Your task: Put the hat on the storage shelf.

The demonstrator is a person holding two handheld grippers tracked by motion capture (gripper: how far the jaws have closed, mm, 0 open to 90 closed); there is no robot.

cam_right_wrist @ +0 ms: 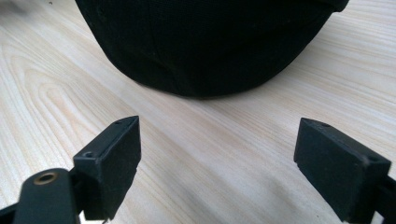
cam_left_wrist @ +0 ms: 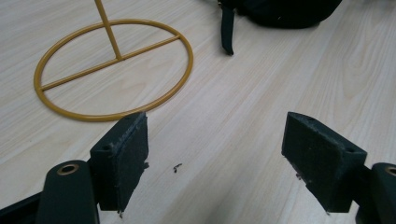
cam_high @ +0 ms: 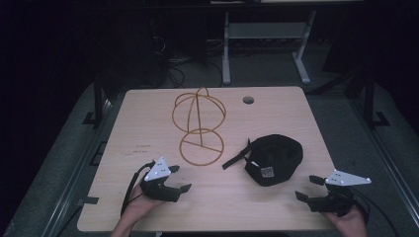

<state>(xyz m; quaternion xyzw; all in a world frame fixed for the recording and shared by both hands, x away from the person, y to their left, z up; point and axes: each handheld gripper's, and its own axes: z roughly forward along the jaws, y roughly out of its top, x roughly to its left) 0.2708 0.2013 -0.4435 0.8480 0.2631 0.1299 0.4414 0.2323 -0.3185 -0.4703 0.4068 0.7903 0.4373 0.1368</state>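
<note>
A black cap point(cam_high: 274, 159) lies upside down on the wooden table point(cam_high: 148, 123), right of centre, its strap point(cam_high: 236, 157) trailing left. A gold wire hat stand point(cam_high: 198, 126) stands in the middle, its ring base point(cam_left_wrist: 114, 67) flat on the wood. My left gripper point(cam_high: 179, 178) rests open near the front left edge, jaws apart over bare wood just short of the ring base. My right gripper point(cam_high: 309, 187) sits open at the front right, a short way from the cap's dark crown point(cam_right_wrist: 205, 42). Nothing is between either pair of jaws.
A round cable hole point(cam_high: 248, 100) is in the table's far right part. Beyond the table stand a grey desk frame point(cam_high: 262, 39) and cables on a dark floor. A small dark speck point(cam_left_wrist: 176, 167) lies on the wood between the left jaws.
</note>
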